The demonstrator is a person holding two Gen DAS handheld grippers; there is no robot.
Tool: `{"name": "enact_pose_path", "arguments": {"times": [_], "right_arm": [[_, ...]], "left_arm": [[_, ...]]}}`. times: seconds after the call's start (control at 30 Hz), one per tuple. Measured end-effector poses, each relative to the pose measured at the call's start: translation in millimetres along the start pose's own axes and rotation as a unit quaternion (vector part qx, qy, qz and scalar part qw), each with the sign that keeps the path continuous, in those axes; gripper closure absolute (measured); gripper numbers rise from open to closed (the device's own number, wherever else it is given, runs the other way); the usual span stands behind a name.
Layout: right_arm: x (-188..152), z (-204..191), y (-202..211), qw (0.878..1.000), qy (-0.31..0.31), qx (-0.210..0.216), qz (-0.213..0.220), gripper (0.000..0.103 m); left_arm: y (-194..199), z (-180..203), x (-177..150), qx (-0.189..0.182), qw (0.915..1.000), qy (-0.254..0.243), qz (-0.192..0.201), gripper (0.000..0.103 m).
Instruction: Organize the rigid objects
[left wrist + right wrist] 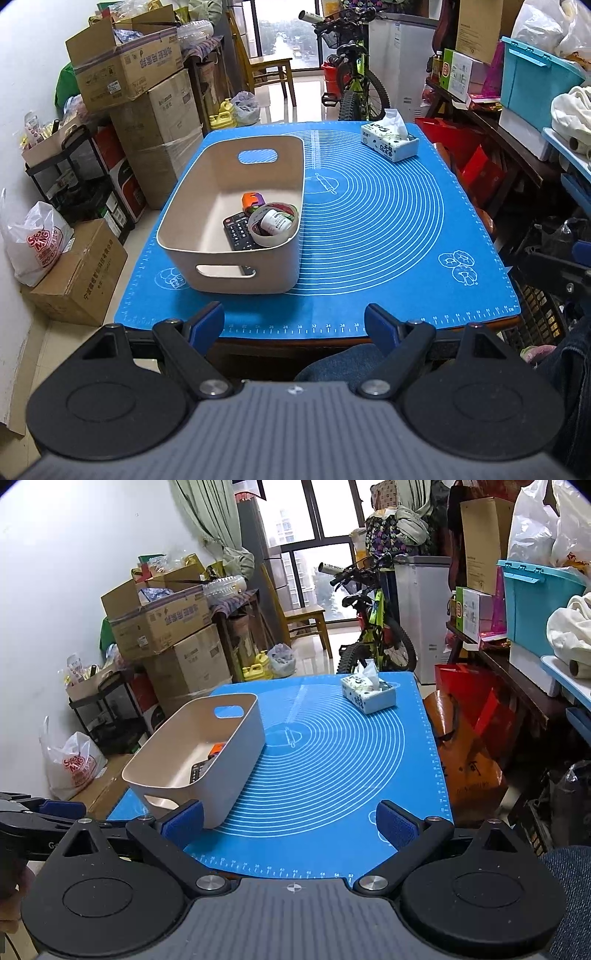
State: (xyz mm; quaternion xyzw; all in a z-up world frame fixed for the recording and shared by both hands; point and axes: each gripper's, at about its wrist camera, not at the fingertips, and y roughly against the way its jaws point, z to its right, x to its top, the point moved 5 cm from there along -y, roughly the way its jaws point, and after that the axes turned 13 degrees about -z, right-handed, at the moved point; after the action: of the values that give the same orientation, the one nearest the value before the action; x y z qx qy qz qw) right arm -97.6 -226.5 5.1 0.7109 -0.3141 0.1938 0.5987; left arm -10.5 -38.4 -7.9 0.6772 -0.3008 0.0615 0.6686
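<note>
Boxes and a bike are crowding the room behind the worktop [369, 258], where the bin [207, 206] is already holding a remote [238, 230], tape roll [273, 227] and small bits. Both tools, left [294, 322] and right [291, 821], are hanging open and empty at the near edge. Sorting is looking finished; only the tissue box [389, 142] is sitting out, so any next move is calling for a long reach.

A blue mat [369, 240] covers the table [480, 330]; a beige bin [229, 266] and tissue pack [391, 142] rest on it.
</note>
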Motion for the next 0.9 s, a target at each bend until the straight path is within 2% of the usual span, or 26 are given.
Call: {"name": "enact_pose_path", "arguments": {"times": [0.9], "right_arm": [[-7.8,1.3,-7.9,1.000,-0.002,-0.009,-0.008,0.003]], "left_arm": [[-4.0,-0.5,-2.0,0.001,1.0000,-0.003,-0.003,0.020]]}}
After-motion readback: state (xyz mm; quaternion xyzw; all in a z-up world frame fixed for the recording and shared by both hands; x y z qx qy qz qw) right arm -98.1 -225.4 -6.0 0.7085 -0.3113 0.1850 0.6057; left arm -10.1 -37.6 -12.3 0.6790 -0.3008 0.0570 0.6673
